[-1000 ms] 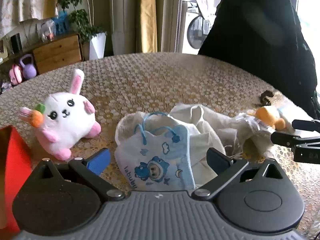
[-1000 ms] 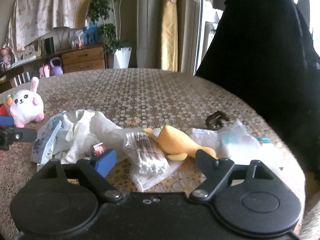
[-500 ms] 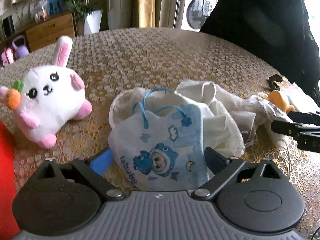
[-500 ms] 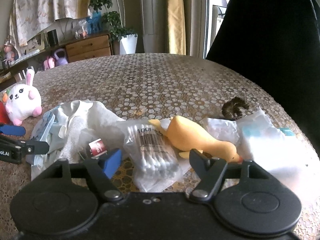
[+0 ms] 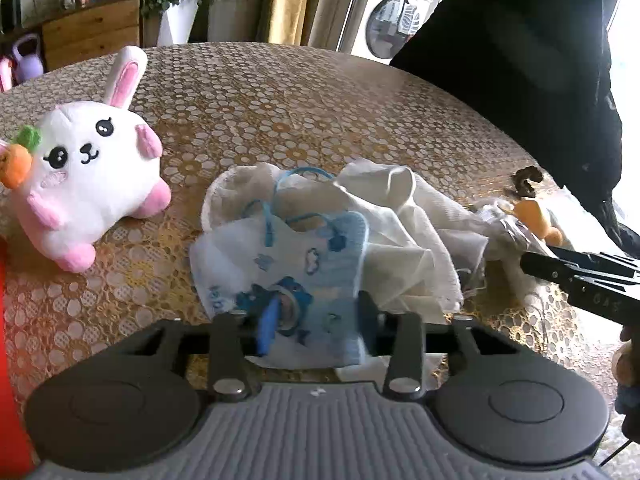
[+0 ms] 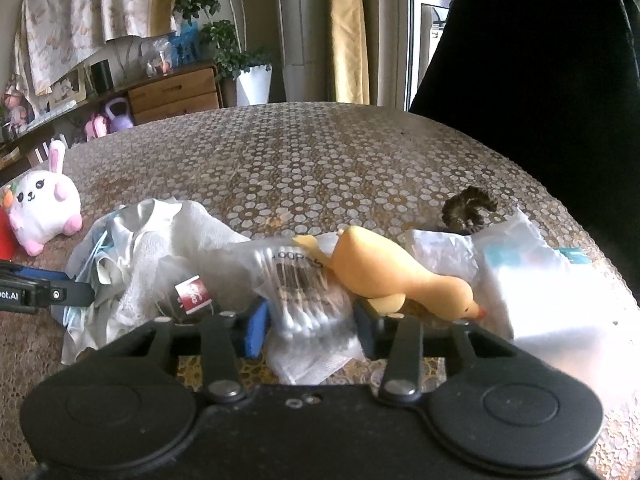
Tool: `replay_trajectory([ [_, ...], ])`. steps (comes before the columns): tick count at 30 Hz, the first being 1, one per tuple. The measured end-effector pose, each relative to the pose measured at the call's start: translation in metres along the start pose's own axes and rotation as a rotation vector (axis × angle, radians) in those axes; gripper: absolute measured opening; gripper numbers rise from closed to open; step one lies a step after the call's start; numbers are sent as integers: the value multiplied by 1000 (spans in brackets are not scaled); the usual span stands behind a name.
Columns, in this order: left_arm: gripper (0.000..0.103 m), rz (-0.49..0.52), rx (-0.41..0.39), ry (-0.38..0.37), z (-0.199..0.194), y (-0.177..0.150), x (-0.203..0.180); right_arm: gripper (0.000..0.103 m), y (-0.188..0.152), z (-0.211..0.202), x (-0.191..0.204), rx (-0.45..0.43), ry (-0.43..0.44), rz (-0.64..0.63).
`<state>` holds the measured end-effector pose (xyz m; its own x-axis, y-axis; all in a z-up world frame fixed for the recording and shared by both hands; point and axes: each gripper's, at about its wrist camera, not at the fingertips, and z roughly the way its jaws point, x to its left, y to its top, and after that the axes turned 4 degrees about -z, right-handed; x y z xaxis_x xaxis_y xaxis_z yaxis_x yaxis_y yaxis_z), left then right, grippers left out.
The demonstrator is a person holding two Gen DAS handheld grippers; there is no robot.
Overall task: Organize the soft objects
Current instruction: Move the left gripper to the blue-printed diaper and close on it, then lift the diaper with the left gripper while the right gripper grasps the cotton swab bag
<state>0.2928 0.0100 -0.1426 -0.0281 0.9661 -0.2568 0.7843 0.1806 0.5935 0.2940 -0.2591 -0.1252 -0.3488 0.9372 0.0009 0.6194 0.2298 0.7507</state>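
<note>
Grasping step: left tool (image 5: 316, 322), jaws just closing, pinches the bear-print cloth bag (image 5: 288, 276) near the counter (image 5: 320, 112) edge; right tool (image 6: 310, 326) closes onto the cotton-swab pack (image 6: 304, 292). Next, lift both clear

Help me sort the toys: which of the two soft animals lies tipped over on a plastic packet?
The yellow duck, lying on the cotton swab packet. The white bunny sits apart on the bare tablecloth.
</note>
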Motion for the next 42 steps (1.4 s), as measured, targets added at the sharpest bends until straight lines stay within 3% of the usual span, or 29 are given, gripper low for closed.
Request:
replay_trajectory([
  [2,29,-4,-1,-4,0,0,0,39,-1,-2,0,-1,2,3],
  [4,17,-11,-2,-16,-1,1,0,37,-1,-5,1,-10,-2,-4],
  [9,11,-10,-29,7,-8,1,-1,34,-2,-15,4,-37,-15,-9],
  [18,9,-34,-86,5,-35,3,5,32,-6,-49,10,-85,14,4],
  [28,9,-97,-136,-48,-80,7,18,32,-7,-86,30,-137,57,-24],
  [42,9,-150,-105,-127,-115,-18,35,32,-13,-97,82,-132,163,-96],
])
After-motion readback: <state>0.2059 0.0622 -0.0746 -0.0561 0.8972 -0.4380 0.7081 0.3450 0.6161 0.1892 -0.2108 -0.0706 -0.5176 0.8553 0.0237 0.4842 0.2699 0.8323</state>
